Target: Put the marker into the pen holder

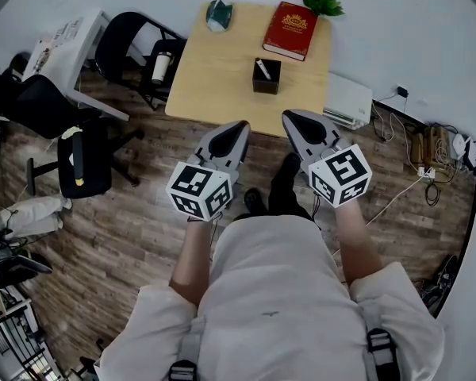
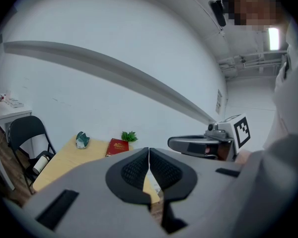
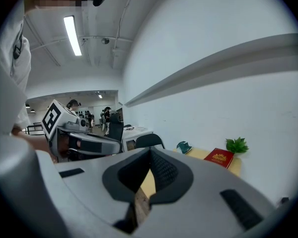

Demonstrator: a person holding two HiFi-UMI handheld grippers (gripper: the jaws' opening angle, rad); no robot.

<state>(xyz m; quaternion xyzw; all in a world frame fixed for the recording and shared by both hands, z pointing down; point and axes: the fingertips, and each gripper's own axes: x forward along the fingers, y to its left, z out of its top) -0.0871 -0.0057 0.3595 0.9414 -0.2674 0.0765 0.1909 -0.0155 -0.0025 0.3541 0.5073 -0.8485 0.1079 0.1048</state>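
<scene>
Left tongs (image 1: 241, 127) and right tongs (image 1: 290, 117) both closed tight on nothing, held side by side just off the counter's (image 1: 200, 78) near edge, black pen holder (image 1: 266, 79) beyond them mid-counter, marker (image 1: 263, 68) leaning inside it, apart from both tongs, red book (image 1: 289, 30) by the far right corner

Table (image 1: 214, 82) bears pen holder (image 1: 266, 78), book (image 1: 289, 30), plant (image 1: 324, 5), perhaps cloth (image 1: 218, 14).
</scene>
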